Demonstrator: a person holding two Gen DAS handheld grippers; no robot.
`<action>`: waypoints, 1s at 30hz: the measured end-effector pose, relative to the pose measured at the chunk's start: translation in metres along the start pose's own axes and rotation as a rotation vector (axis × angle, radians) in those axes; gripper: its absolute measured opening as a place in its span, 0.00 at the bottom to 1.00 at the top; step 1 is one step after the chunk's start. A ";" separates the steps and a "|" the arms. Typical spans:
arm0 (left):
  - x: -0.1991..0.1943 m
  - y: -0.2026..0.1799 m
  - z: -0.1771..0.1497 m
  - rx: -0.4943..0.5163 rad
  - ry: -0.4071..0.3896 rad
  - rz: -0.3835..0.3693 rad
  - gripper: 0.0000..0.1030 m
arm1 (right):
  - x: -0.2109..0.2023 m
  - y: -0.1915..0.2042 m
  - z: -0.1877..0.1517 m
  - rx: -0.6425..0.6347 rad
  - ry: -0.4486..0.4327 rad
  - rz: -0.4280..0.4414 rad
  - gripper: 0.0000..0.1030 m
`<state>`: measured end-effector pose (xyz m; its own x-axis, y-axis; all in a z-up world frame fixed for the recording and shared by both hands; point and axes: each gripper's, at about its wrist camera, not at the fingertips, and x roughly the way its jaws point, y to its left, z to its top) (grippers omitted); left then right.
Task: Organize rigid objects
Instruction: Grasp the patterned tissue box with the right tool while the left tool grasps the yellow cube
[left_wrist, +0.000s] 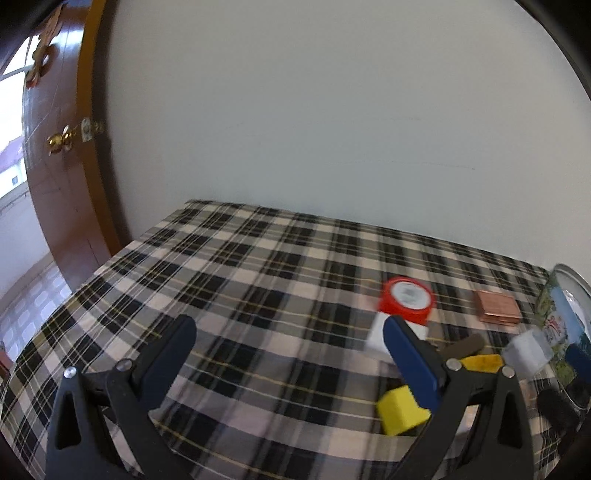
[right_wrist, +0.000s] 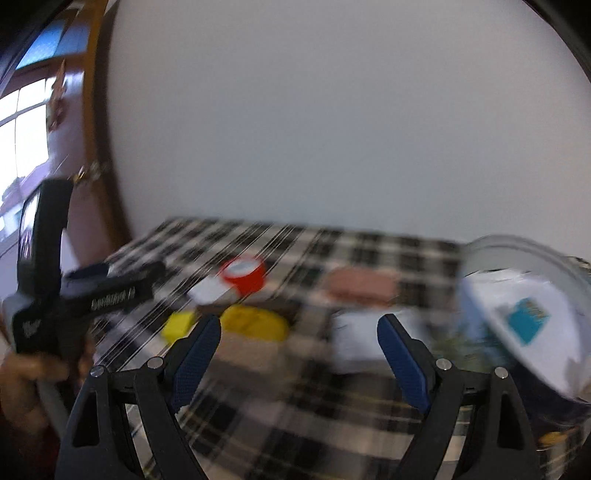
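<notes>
My left gripper (left_wrist: 290, 334) is open and empty above the plaid tablecloth (left_wrist: 240, 280). To its right lie a red tape roll (left_wrist: 406, 299), a white block (left_wrist: 380, 338), a yellow cube (left_wrist: 400, 413), a yellow flat piece (left_wrist: 482, 363), a brown stick (left_wrist: 467, 347), a copper plate (left_wrist: 496, 306) and a clear cube (left_wrist: 528, 352). A round tin (left_wrist: 567, 325) stands at the far right. My right gripper (right_wrist: 299, 332) is open and empty; its view is blurred. It shows the tape roll (right_wrist: 245, 275), yellow pieces (right_wrist: 255, 321), the tin (right_wrist: 524, 314) and the left gripper (right_wrist: 110, 280).
A wooden door (left_wrist: 59, 155) with a brass knob stands left of the table. A white wall (left_wrist: 332, 129) runs behind the table's far edge. A window shows at the far left.
</notes>
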<state>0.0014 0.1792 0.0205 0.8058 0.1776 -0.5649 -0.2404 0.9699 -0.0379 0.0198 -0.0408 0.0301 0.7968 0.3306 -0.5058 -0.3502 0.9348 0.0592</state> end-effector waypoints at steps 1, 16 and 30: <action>0.002 0.004 0.000 -0.007 0.009 -0.002 0.99 | 0.005 0.005 -0.001 -0.018 0.020 0.022 0.86; 0.009 -0.004 -0.001 0.039 0.082 -0.087 0.99 | 0.051 0.044 -0.011 -0.240 0.247 0.174 0.62; 0.014 -0.033 -0.013 0.142 0.173 -0.227 0.96 | -0.009 0.017 -0.031 -0.165 0.135 0.224 0.27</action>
<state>0.0136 0.1477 0.0035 0.7231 -0.0657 -0.6876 0.0231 0.9972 -0.0710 -0.0087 -0.0320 0.0090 0.6220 0.4953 -0.6064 -0.5939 0.8032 0.0468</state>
